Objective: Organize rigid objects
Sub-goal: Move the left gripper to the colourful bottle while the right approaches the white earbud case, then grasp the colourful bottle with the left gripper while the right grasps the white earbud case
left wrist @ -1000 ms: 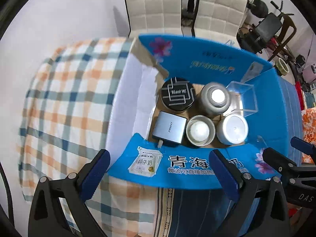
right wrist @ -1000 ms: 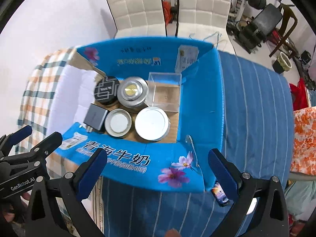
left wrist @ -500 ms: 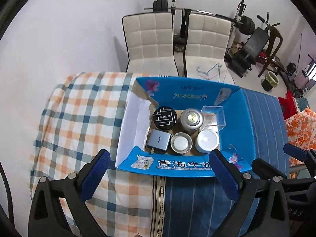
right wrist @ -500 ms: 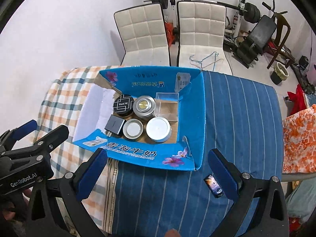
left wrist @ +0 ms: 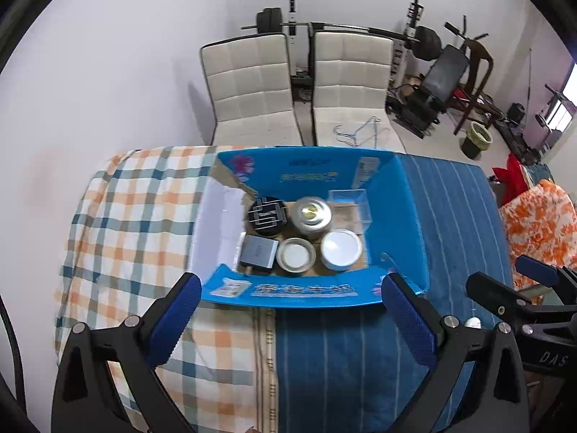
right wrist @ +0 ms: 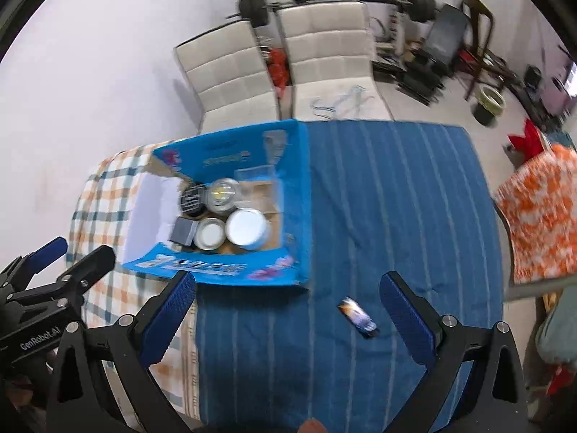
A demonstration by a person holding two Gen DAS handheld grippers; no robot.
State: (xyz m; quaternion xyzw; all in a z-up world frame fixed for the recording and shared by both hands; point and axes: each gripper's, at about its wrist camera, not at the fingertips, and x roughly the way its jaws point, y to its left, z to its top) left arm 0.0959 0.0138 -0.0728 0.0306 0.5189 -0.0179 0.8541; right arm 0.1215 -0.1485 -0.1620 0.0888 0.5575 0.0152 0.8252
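Note:
A blue cardboard box (left wrist: 313, 290) (right wrist: 230, 274) stands open on the table. It holds a black round tin (left wrist: 267, 214), a silver canister (left wrist: 311, 214), a grey square block (left wrist: 258, 252), a small round tin (left wrist: 296, 254), a white-lidded tin (left wrist: 340, 249) and a clear plastic case (left wrist: 349, 200). A small dark rectangular item (right wrist: 359, 317) lies on the blue striped cloth right of the box. My left gripper (left wrist: 288, 310) is open and empty, high above the box's near side. My right gripper (right wrist: 288, 310) is open and empty above the blue cloth.
The table has a plaid cloth (left wrist: 137, 223) on the left and a blue striped cloth (right wrist: 389, 198) on the right. Two white chairs (left wrist: 299, 83) stand behind it. Gym gear (left wrist: 443, 72) and an orange cloth (left wrist: 537, 220) are at the right.
Both grippers have risen well away from the box, which now looks smaller. The right gripper has also swung right, bringing the small dark item into fuller view.

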